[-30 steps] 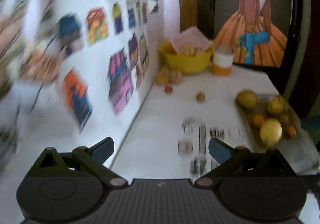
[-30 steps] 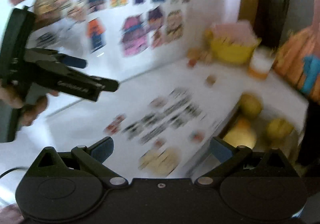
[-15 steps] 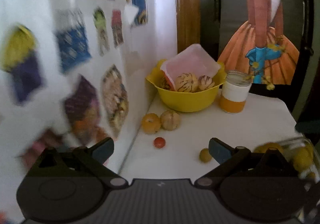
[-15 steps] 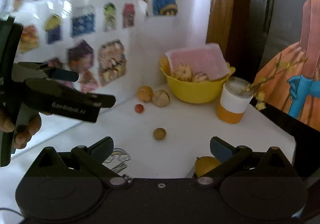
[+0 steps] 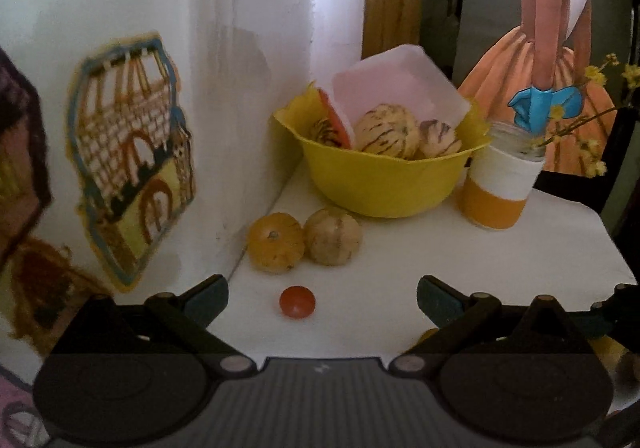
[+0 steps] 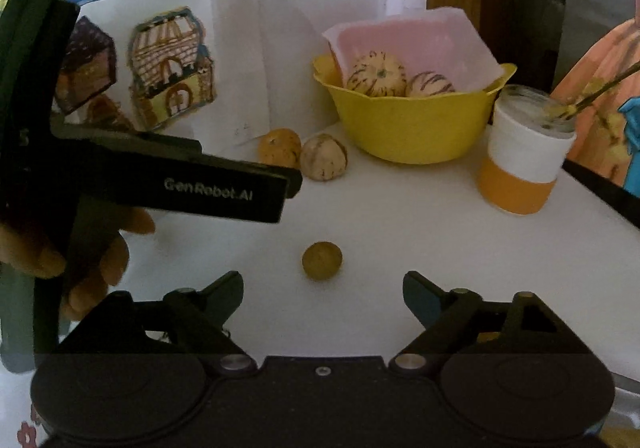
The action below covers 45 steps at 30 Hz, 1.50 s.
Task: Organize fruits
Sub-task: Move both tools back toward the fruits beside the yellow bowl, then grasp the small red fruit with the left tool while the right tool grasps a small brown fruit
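Observation:
My left gripper (image 5: 322, 294) is open, and a small red fruit (image 5: 297, 301) lies on the white table between its fingers. Just beyond sit an orange fruit (image 5: 274, 242) and a pale striped fruit (image 5: 333, 235) by the wall. A yellow bowl (image 5: 384, 176) behind them holds striped melons and a pink tray. My right gripper (image 6: 322, 292) is open, with a small olive-brown fruit (image 6: 322, 260) just ahead of its fingertips. The left gripper (image 6: 224, 184) shows in the right wrist view, held by a hand (image 6: 92, 268).
A white-and-orange jar (image 5: 500, 184) with yellow flower sprigs stands right of the bowl. A white wall with house drawings (image 5: 132, 152) runs along the left. The table's far edge (image 5: 576, 204) is behind the jar. Yellow fruit shows partly behind the right finger (image 5: 612, 352).
Both grippers have moved forward toward the bowl corner. The fruit tray on the right has slid out of view, and the small red and olive fruits now lie close to the fingertips.

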### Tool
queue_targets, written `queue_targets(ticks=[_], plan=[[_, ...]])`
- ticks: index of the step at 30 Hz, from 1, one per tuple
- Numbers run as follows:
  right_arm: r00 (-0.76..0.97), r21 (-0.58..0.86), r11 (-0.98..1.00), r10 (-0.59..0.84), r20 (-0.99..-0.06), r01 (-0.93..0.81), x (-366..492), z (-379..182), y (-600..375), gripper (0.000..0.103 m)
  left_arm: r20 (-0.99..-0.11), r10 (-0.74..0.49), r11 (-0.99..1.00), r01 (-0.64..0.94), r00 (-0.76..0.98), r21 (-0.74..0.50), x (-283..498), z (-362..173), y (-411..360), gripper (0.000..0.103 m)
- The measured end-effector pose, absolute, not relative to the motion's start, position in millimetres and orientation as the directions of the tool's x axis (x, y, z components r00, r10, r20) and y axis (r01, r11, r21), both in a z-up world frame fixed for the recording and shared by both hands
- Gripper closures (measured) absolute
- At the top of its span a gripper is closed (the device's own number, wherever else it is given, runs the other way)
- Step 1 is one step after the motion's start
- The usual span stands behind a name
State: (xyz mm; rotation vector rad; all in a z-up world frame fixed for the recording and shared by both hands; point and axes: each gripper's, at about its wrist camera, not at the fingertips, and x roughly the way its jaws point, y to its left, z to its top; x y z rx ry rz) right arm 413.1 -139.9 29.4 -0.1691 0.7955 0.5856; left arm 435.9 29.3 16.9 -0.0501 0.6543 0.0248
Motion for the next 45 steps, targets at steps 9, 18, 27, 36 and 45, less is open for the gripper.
queue_targets(ticks=[9, 18, 27, 36, 45], plan=[[0.506, 0.12, 0.839, 0.426, -0.75, -0.53, 436.0, 18.0, -130.3, 0.03, -0.639, -0.003, 0.997, -0.049, 0.769, -0.063, 449.7, -6.1, 39.0, 0.013], [0.459, 0.156, 0.856, 0.409, -0.789, -0.493, 449.0, 5.7, -121.9, 0.048, -0.66, -0.004, 0.993, -0.077, 0.751, -0.094, 458.9, -16.6, 48.7, 0.031], [0.489, 0.116, 0.864, 0.383, -0.784, -0.491, 449.6, 4.1, -112.8, 0.066, -0.657, 0.008, 0.989, -0.103, 0.754, -0.107, 461.4, -19.4, 54.3, 0.061], [0.502, 0.129, 0.878, 0.378, -0.778, -0.462, 446.7, 5.0, -115.4, 0.074, -0.656, 0.002, 0.99, -0.094, 0.754, -0.105, 455.0, -18.5, 51.5, 0.078], [0.524, 0.124, 0.869, 0.397, -0.754, -0.48, 425.5, 21.2, -127.2, 0.074, -0.629, -0.034, 0.994, -0.036, 0.777, -0.099, 417.3, -3.2, 39.0, 0.078]])
